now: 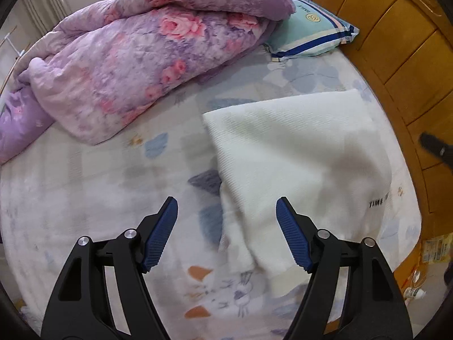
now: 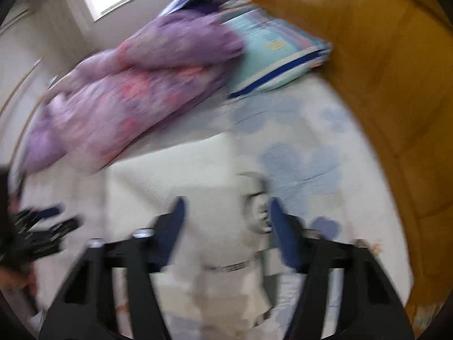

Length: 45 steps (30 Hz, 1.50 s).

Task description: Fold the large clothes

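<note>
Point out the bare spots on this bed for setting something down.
Bare floral bedsheet lies between the purple floral quilt and white folded garment. A smaller patch sits between the garment and striped teal pillow. The quilt crowds the far side.

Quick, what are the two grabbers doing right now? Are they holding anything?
Left gripper: open, holding nothing, above the white garment.
Right gripper: open over the garment; the picture is too blurred to see any grip.

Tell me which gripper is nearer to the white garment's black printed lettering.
Right. The right gripper hangs directly above the white garment, with the black lettering between its open fingers. The left gripper hovers over the garment's opposite edge, the lettering far off to its side.
</note>
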Available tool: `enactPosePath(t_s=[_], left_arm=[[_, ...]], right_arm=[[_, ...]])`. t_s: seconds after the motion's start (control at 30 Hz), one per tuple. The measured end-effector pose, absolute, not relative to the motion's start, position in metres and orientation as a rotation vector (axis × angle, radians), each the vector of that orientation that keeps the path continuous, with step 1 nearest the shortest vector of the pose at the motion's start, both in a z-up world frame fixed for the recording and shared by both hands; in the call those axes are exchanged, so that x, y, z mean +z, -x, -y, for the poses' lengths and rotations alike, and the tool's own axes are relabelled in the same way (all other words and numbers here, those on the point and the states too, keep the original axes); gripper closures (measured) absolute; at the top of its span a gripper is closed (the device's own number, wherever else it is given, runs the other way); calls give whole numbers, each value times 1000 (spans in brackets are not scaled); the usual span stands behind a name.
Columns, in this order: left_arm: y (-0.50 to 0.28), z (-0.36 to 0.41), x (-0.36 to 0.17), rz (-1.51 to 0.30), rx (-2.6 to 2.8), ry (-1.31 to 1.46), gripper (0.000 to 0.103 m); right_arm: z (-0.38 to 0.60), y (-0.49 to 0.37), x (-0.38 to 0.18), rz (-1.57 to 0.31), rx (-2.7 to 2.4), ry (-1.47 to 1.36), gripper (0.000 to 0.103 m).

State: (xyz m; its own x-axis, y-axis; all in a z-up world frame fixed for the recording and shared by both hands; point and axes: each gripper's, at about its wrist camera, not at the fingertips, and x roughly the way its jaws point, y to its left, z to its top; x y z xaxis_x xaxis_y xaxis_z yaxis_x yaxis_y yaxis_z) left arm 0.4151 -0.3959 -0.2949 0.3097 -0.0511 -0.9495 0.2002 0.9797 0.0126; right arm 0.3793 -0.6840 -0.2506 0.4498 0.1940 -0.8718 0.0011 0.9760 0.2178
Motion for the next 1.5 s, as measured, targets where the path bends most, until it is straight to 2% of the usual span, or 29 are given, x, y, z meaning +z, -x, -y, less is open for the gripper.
enactPosePath(t_s=[0.07, 0.2, 0.27, 0.3, 0.33, 0.37, 0.43, 0.47, 0.5, 0.57, 0.6, 0.63, 0.67, 0.7, 0.9, 0.97, 1.1, 1.13, 1.17, 1.27, 1.33, 1.43, 1.5], left_arm=[[-424, 407, -312, -1280, -140, -150, 45], [-447, 419, -344, -1375, -117, -103, 71], [-436, 408, -338, -1387, -157, 24, 68], [-424, 400, -336, -1403, -198, 94, 51], [-415, 395, -338, -1417, -218, 137, 26], [-403, 388, -343, -1427, -235, 198, 22], [-389, 379, -361, -1457, -264, 307, 24], [-386, 377, -378, -1503, -253, 355, 28], [-382, 376, -396, -1550, -233, 396, 46], [-377, 373, -429, -1644, -221, 496, 47], [-375, 372, -437, -1656, -218, 532, 52], [-371, 372, -444, -1648, -224, 576, 82], [-370, 375, -444, -1625, -250, 580, 95], [-370, 378, -438, -1605, -250, 526, 97], [-357, 390, -371, -1503, -232, 269, 98], [-352, 390, -364, -1487, -221, 230, 98], [-356, 383, -386, -1535, -173, 207, 98], [-358, 382, -393, -1541, -166, 199, 97], [-361, 383, -403, -1548, -164, 187, 97], [-371, 385, -438, -1566, -158, 161, 96], [-378, 390, -459, -1590, -155, 126, 94], [-382, 394, -460, -1599, -129, 97, 94], [-381, 392, -456, -1583, -147, 103, 94]], right_arm=[[671, -395, -273, -1181, 145, -178, 83], [664, -426, -328, -1343, 99, -250, 91], [666, -420, -324, -1336, 81, -272, 89], [667, -411, -318, -1318, 107, -296, 88], [668, -402, -315, -1315, 119, -311, 88], [668, -398, -315, -1321, 117, -319, 88], [672, -386, -314, -1333, 117, -368, 87], [675, -379, -315, -1342, 126, -416, 87], [678, -373, -317, -1348, 128, -452, 87], [683, -365, -317, -1357, 105, -477, 87], [685, -359, -318, -1363, 92, -484, 87], [687, -354, -320, -1374, 79, -495, 87], [688, -352, -323, -1381, 69, -504, 87], [690, -348, -327, -1391, 54, -516, 87], [683, -340, -328, -1408, 17, -478, 86], [670, -345, -326, -1393, 84, -484, 86], [649, -362, -351, -1427, 181, -537, 87], [648, -366, -357, -1441, 168, -520, 92], [649, -370, -372, -1462, 140, -522, 103], [672, -369, -419, -1509, 74, -687, 103], [678, -365, -428, -1520, 74, -743, 103], [664, -362, -406, -1558, 67, -635, 100], [652, -367, -358, -1432, 112, -525, 100]])
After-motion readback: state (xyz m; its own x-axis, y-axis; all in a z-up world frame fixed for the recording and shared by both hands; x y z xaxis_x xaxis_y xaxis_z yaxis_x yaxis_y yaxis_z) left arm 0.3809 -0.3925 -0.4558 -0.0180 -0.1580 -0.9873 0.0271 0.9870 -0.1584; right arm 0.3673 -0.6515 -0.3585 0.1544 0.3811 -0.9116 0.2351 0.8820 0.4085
